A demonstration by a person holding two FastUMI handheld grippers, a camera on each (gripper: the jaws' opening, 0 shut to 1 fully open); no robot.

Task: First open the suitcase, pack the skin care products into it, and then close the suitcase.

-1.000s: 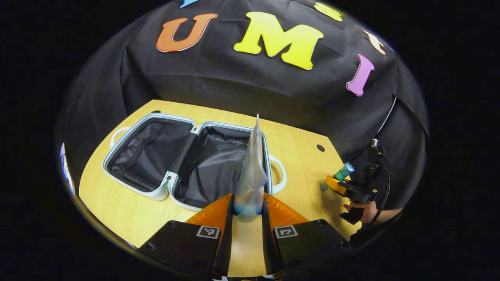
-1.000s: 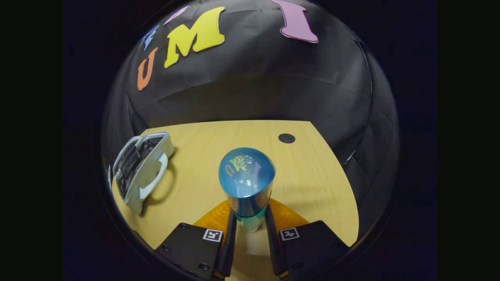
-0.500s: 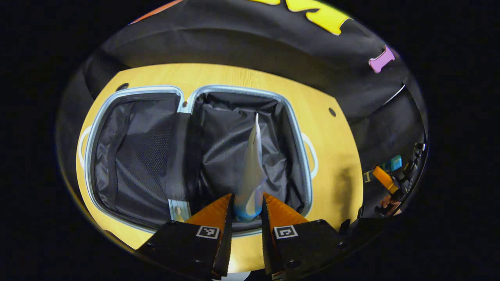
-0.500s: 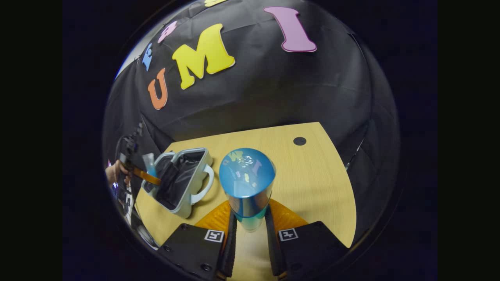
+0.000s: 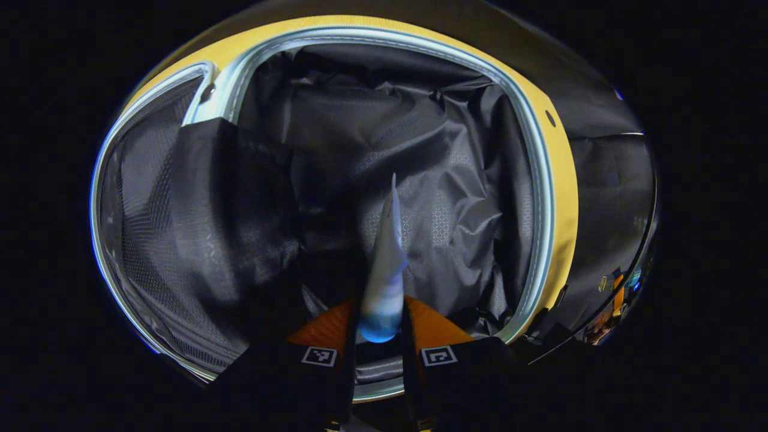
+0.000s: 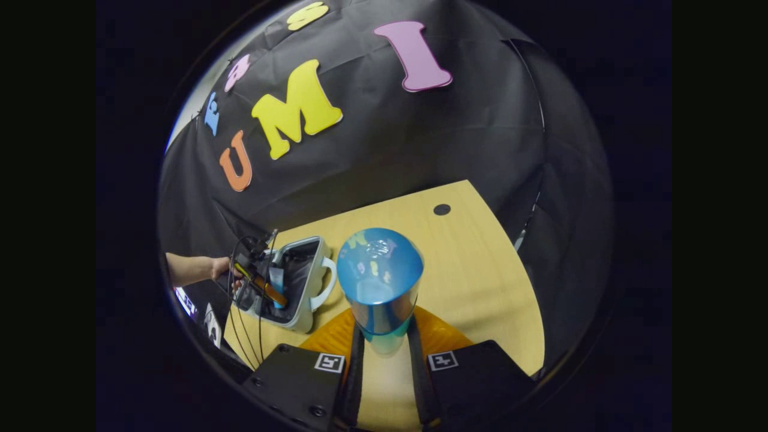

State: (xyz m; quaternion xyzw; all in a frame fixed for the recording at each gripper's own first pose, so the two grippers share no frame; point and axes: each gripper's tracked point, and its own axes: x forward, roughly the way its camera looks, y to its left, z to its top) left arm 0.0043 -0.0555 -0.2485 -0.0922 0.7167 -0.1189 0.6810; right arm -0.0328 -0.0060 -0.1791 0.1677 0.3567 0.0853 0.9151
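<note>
The counter (image 6: 480, 264) under my fingers is light wood with a fine grain, cut off at an angle on its far right corner. A small dark round hole (image 6: 442, 209) sits in it at about one o'clock in my right gripper view. The open suitcase (image 6: 303, 282) lies flat on the counter at about nine o'clock there, pale-shelled, black-lined, its white handle (image 6: 327, 282) pointing toward the middle of the wood. In my left gripper view the counter (image 5: 567, 198) shows as a narrow yellow band around the suitcase rim (image 5: 543, 180), from twelve to four o'clock.
</note>
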